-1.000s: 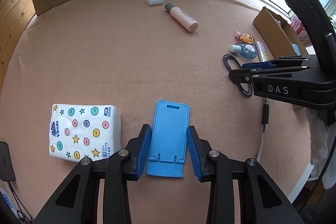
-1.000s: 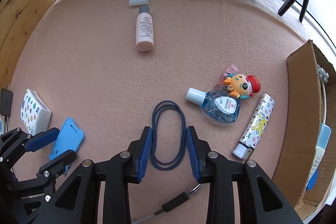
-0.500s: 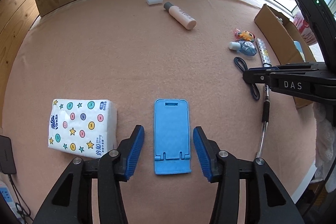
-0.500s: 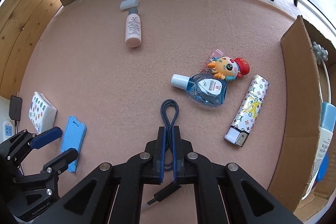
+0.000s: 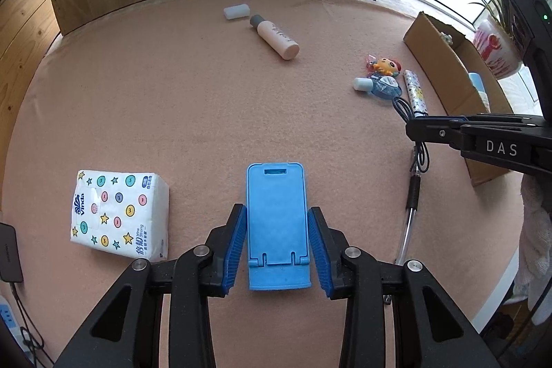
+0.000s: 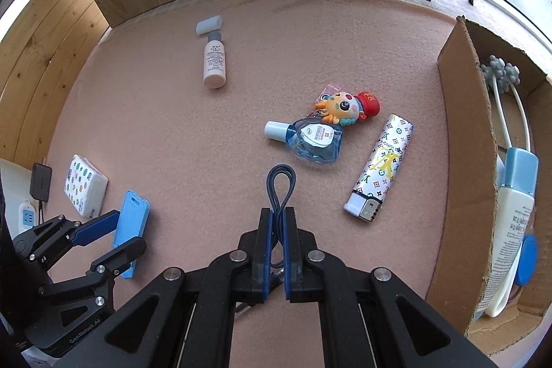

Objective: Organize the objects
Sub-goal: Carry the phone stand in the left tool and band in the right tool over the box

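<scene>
Left gripper: jaws have just been closing, and its blue pads now bear against both long edges of the blue phone stand, which sits at 6 o'clock in the left wrist view on the pink mat. Right gripper: jaws clamped tight on the dark looped cable, loop protruding toward 12 o'clock. Tissue pack lies at 8 o'clock of the stand. Cardboard box stands at 3 o'clock in the right wrist view.

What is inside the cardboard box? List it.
In the cardboard box: a white lotion bottle with a blue cap, a white looped piece with grey flower-shaped ends. The near wall hides the floor beneath.
</scene>
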A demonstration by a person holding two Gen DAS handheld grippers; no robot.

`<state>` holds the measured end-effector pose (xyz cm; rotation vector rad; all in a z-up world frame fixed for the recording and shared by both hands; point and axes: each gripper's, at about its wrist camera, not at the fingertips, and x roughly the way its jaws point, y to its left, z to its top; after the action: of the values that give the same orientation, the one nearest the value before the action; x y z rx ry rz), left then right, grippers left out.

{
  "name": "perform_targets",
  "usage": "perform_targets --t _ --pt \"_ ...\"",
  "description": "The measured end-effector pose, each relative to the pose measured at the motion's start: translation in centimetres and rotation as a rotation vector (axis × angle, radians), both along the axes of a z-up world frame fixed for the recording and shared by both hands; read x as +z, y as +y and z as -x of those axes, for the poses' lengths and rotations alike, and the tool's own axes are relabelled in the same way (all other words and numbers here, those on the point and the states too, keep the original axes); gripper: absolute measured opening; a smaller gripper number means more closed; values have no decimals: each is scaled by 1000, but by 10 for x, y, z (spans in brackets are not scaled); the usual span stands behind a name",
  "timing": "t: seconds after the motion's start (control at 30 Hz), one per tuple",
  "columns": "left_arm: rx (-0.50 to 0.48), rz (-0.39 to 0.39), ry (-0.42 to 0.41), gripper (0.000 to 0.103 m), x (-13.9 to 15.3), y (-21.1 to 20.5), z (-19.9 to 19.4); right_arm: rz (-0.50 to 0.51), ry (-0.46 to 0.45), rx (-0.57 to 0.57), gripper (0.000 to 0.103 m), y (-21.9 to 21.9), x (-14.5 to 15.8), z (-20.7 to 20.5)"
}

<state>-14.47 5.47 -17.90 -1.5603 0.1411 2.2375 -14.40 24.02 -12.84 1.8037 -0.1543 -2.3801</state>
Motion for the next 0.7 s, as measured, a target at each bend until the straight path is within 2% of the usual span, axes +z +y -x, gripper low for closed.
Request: perform_targets --t 0.37,0.7 --pt "-37 -97 68 39 44 45 5 64 99 -67 5 46 44 -18" --pt "-141 -152 106 39 67 132 2 70 157 -189 5 131 70 -46"
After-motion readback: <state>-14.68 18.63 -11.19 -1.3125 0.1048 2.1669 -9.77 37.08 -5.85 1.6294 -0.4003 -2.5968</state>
